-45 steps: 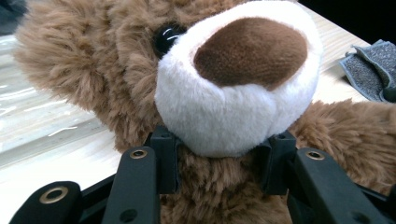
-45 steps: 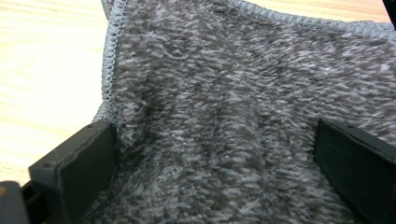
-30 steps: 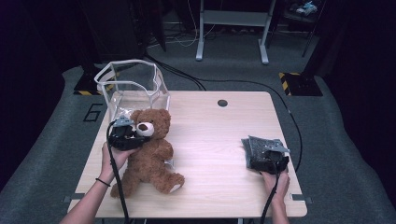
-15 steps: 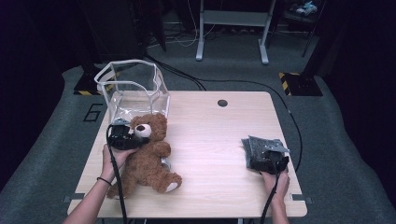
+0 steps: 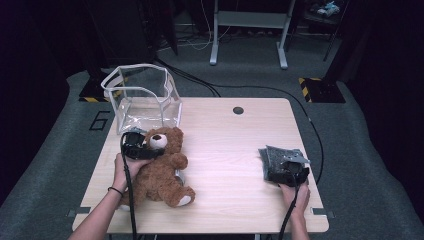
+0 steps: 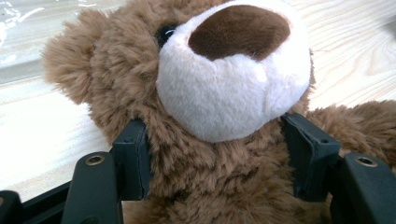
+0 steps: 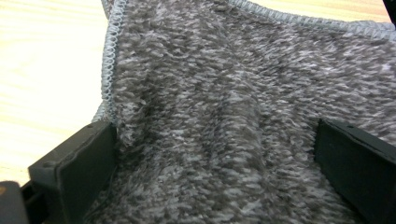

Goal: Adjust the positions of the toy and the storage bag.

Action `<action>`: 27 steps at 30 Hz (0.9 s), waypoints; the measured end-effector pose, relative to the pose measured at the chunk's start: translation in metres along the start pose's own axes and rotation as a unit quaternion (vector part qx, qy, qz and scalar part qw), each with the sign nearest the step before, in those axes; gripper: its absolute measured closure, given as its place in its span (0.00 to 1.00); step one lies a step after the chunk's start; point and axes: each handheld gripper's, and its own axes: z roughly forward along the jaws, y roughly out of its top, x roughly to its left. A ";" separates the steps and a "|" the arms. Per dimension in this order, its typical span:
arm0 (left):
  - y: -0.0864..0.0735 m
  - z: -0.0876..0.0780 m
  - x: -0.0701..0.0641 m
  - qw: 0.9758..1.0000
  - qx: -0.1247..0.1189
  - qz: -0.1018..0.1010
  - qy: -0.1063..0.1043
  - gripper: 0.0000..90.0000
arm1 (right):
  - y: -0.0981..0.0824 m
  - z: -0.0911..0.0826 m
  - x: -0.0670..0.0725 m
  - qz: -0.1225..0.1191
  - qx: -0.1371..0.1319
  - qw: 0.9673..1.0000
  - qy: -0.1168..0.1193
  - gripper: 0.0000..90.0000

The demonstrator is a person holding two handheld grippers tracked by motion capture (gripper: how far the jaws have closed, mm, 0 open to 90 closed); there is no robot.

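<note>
Partly hidden: teddy bear (image 6: 224, 116) neck, left gripper (image 6: 219, 158) jaws seemingly touching.

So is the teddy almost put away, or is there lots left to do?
Little looks done yet. The teddy bear lies on the table beside the clear box, not in it. In hand: the left gripper sits around the teddy's neck, its jaws just opening. The right gripper rests open over the grey cloth. Probably left: getting teddy and cloth into the box.
</note>
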 end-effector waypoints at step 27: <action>0.058 -0.032 -0.010 0.999 -0.044 0.012 0.028 0.11 | 0.000 0.000 0.000 0.002 -0.002 1.000 0.002 0.01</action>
